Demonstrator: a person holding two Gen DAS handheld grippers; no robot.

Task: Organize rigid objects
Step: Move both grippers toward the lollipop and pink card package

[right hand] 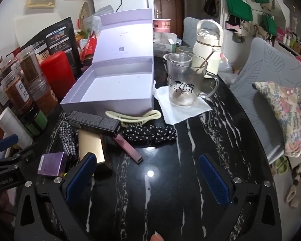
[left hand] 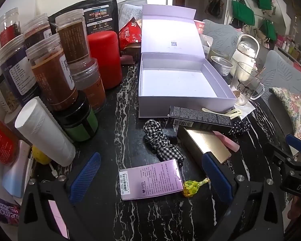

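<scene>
An open lilac box (left hand: pixel 182 98) (right hand: pixel 108 100) with its lid up stands on the black marble table, nothing inside. In front of it lie a long black carton (left hand: pixel 198 119) (right hand: pixel 94 122), a gold box (left hand: pixel 204 144) (right hand: pixel 90 146), a slim pink stick (left hand: pixel 227 140) (right hand: pixel 128 146), a cream hair clip (right hand: pixel 134 117), a checked scrunchie (left hand: pixel 160 140) and a dotted one (right hand: pixel 148 133). A flat purple box (left hand: pixel 150 179) (right hand: pixel 53 163) lies between the wide-apart fingers of my left gripper (left hand: pixel 150 177), untouched. My right gripper (right hand: pixel 148 180) is open over bare table.
Several jars (left hand: pixel 50 70), a red canister (left hand: pixel 104 58) and a white tube (left hand: pixel 44 132) crowd the left side. A glass mug (right hand: pixel 184 80) on a napkin and a white kettle (right hand: pixel 208 46) stand right of the box. A yellow wrapped candy (left hand: pixel 192 187) lies by the purple box. Chairs (right hand: pixel 266 76) line the right edge.
</scene>
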